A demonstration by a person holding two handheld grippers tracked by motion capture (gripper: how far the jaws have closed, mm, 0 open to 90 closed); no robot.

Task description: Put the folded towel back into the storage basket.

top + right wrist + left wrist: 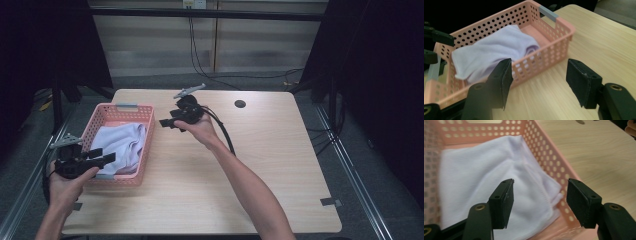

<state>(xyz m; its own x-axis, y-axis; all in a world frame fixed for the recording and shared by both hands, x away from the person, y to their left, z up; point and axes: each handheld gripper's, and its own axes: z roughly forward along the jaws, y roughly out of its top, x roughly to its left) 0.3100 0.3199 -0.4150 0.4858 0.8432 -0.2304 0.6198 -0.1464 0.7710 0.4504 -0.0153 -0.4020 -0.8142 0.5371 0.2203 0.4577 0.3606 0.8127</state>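
Jaws released and empty, the left gripper [102,156] hovers at lower left over a pink basket [102,114] holding a folded white cloth [120,145]; at centre, the right gripper [166,123] gapes above the desk [265,165].

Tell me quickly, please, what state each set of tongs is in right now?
Left tongs: open, holding nothing, over the cloth.
Right tongs: open, holding nothing, beside the basket.

All three views share the pink basket [100,116].
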